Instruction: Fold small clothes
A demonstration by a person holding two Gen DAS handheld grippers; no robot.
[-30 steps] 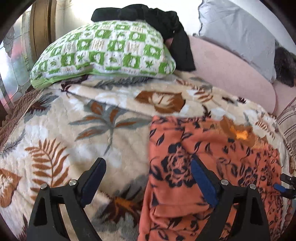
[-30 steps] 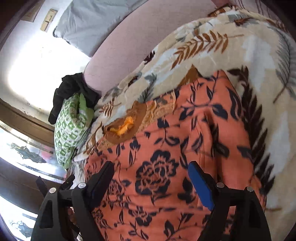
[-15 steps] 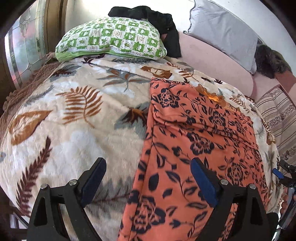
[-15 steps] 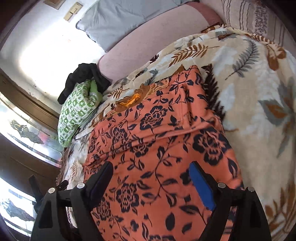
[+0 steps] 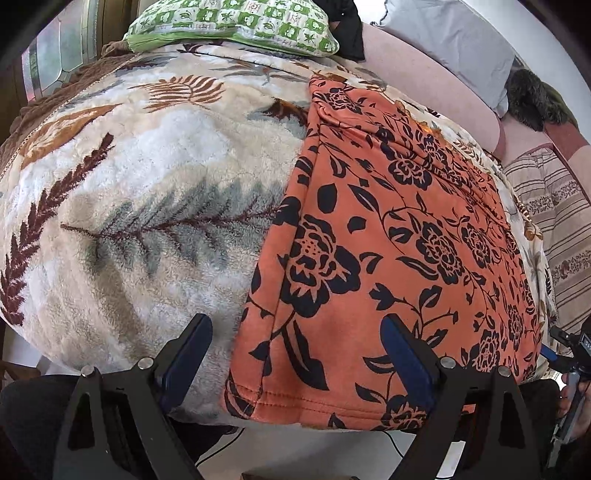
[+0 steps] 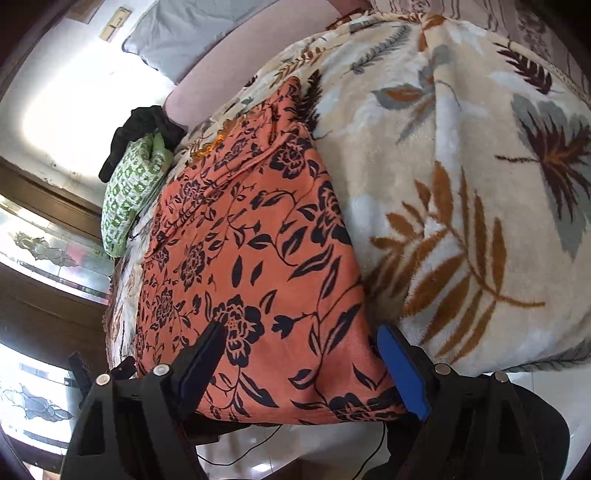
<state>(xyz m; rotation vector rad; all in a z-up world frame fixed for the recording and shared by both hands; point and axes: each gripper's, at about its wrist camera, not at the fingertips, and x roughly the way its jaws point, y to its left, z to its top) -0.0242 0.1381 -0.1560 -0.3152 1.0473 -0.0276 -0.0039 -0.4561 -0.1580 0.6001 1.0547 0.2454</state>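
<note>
I hold a hand-held gripper in each hand over the near edge of the bed, and the orange cloth (image 5: pixel 399 236) is my landmark: a long piece with black flowers, laid flat on the blanket (image 5: pixel 140 192), its hem hanging just over the bed's near edge. My left hand-held gripper (image 5: pixel 295 354) is spread wide and holds nothing; its left finger sits over bare blanket just left of the cloth, its right finger over the cloth near the hem, so the cloth's left edge runs between the 2 fingers. My right hand-held gripper (image 6: pixel 301 363) is spread as well, empty, with the cloth's near right corner showing between its fingers (image 6: pixel 402 373); whether either pad touches the fabric I cannot tell. Beyond the cloth's far end lies a green pillow (image 5: pixel 236 24) with a black garment (image 6: pixel 142 129) heaped behind it, and to the right of that a grey pillow (image 5: pixel 454 48) leans on a pink bolster (image 5: pixel 424 88). Right of the cloth, past the blanket's edge, there is a striped sheet (image 5: pixel 554 218). Below the cloth's hem a thin black cable (image 6: pixel 258 443) trails on the pale floor.
</note>
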